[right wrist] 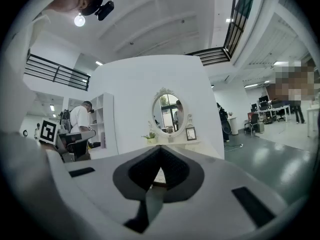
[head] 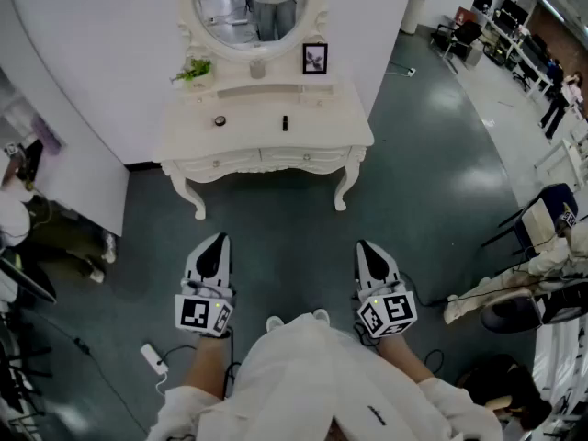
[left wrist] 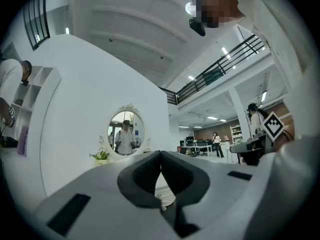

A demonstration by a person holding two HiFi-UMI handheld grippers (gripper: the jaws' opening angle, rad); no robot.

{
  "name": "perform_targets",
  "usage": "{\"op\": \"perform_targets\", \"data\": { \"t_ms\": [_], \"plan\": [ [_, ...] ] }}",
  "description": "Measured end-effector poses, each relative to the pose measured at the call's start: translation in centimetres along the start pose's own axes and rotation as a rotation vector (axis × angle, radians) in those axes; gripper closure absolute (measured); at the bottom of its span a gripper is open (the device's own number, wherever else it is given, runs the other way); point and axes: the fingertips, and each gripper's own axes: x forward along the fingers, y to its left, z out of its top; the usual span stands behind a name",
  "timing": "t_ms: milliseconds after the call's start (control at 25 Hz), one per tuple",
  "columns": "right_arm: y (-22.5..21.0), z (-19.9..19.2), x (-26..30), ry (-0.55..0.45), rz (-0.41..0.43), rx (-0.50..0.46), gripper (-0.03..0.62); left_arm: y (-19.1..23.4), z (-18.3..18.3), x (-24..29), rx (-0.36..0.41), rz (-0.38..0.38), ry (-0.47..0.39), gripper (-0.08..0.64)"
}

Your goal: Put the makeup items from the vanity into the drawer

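The person holds both grippers out in front of the body, side by side and well apart, pointing forward and about level. The left gripper (head: 217, 243) has its jaws pressed together, with nothing between them. The right gripper (head: 366, 248) is the same, closed and empty.

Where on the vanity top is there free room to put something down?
The vanity top is bare at its right end, right of the dark stick, and at its left end, left of the small round item. A narrower gap lies between those two. The back ledge is crowded: plant and picture frame.
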Motion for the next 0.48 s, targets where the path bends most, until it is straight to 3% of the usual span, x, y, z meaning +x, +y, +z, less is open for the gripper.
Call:
{"op": "perform_targets", "data": {
  "t_ms": [480],
  "plan": [
    [0.71, -0.33, 0.48, 0.008, 0.004, 0.008, 0.575, 0.25, -0.19, 0.07, -0.014, -0.016, 0.005, 0.534]
  ]
}}
